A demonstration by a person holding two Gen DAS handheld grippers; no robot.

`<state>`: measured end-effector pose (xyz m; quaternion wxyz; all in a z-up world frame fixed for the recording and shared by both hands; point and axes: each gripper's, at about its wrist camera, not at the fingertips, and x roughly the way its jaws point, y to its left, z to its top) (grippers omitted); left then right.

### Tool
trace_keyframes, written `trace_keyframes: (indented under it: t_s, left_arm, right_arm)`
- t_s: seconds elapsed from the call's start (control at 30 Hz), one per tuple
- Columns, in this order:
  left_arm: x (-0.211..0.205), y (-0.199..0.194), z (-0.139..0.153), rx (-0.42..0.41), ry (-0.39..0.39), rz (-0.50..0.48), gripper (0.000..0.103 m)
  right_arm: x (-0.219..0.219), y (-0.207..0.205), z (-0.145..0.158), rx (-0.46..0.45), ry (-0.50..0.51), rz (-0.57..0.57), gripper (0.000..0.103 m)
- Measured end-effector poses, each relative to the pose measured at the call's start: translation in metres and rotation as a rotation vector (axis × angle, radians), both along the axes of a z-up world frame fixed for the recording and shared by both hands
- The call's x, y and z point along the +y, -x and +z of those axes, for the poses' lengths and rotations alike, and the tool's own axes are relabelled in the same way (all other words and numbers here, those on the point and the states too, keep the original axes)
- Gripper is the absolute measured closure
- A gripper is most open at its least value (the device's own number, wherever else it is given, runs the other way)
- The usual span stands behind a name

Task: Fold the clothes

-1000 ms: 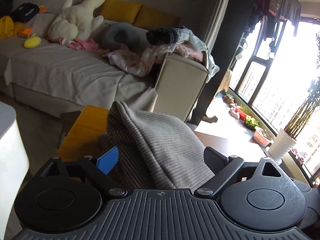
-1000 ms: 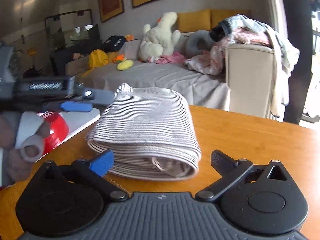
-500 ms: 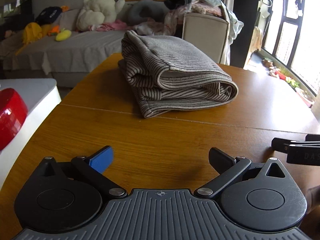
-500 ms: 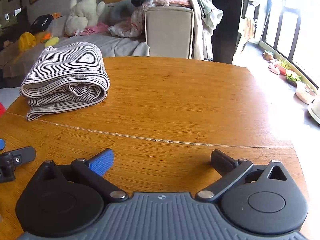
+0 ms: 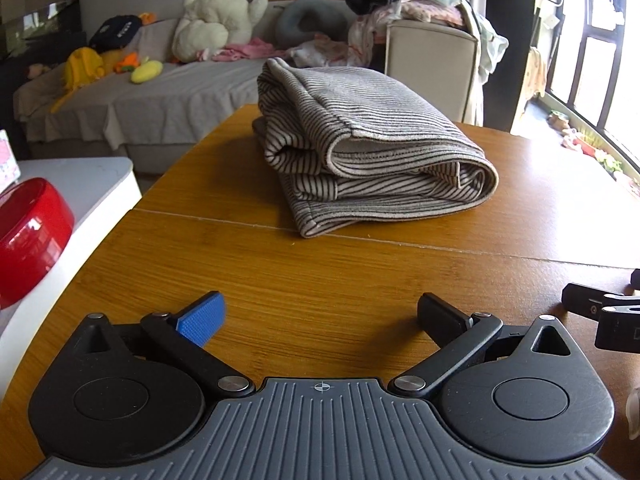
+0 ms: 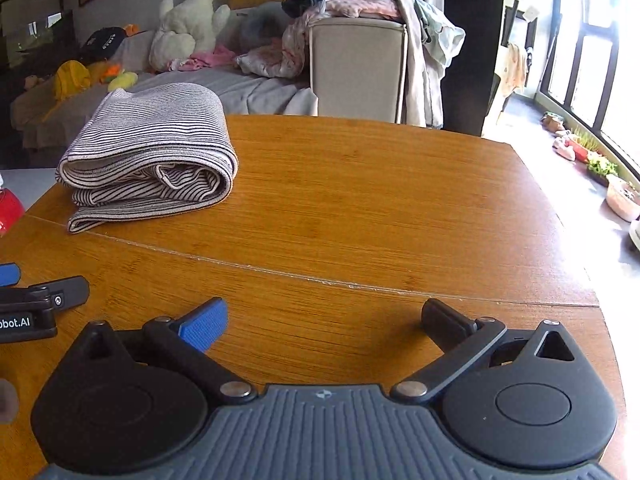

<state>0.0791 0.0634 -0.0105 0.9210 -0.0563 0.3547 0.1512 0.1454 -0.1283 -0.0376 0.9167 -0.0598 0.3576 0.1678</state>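
Note:
A grey striped garment (image 5: 360, 148) lies folded in a thick bundle on the wooden table (image 5: 320, 272); it also shows in the right wrist view (image 6: 152, 152) at the table's far left. My left gripper (image 5: 320, 316) is open and empty, low over the table, well short of the bundle. My right gripper (image 6: 324, 320) is open and empty over bare wood, to the right of the bundle. Each gripper shows at the edge of the other's view: the right one (image 5: 600, 312), the left one (image 6: 36, 304).
A red bowl (image 5: 28, 236) sits on a white surface (image 5: 92, 184) left of the table. Behind the table stand a grey sofa (image 5: 160, 96) with plush toys and an armrest piled with clothes (image 6: 360, 8). Windows and floor plants (image 6: 600, 164) are on the right.
Both grippers have drawn back from the striped garment, which the left one had close up a second ago. The folded bundle now rests alone on the table. Both grippers stay open.

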Motion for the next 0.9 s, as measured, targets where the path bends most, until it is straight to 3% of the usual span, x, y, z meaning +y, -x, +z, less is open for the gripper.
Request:
trace_keyframes:
  t_s: [0.63,0.9]
  left_arm:
    - [-0.0005,-0.0011,-0.0005,-0.001,0.000,0.002,0.000]
    - [-0.0020,-0.0049,-0.0006,-0.002,0.000,-0.048,0.000]
  right_arm:
    - [0.0007,0.0003,-0.0011,-0.003,-0.005,0.007,0.000]
    - [0.0007,0.0006,-0.0006,-0.003,-0.006,0.007,0.000]
